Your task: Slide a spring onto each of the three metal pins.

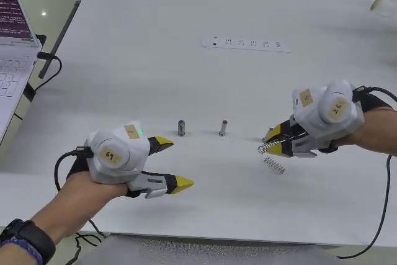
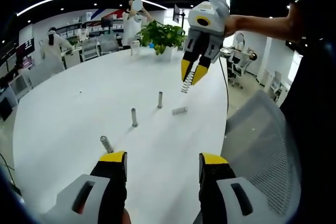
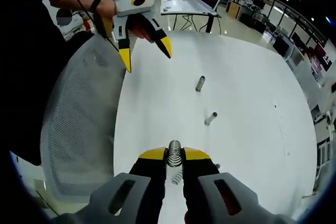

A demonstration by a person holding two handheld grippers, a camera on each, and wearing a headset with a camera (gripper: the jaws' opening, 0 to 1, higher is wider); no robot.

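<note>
The right gripper (image 1: 273,141), at the right of the head view, has its jaws nipped narrow on a spring (image 1: 268,146). The spring's long axis runs on from the jaw tips toward frame left, dipping slightly; in the right gripper view it is seen end-on between the yellow tips. Just below it a second spring (image 1: 274,165) lies flat on the white table (image 1: 155,72), its axis slanting from upper left to lower right. The left gripper (image 1: 173,162), at lower left, holds nothing – its jaws are spread wide. Both grippers carry tan stickers with dark marks too small to read.

At frame centre one upright pin (image 1: 181,128) already wears a coil, and a bare pin (image 1: 223,128) stands to its right. The left gripper view shows a third bare pin (image 2: 159,99) just beside the loose spring, below the right gripper's tips.

Further up lies a power strip (image 1: 246,43). A laptop (image 1: 12,35) sits at the upper left – its screen text is illegible.
</note>
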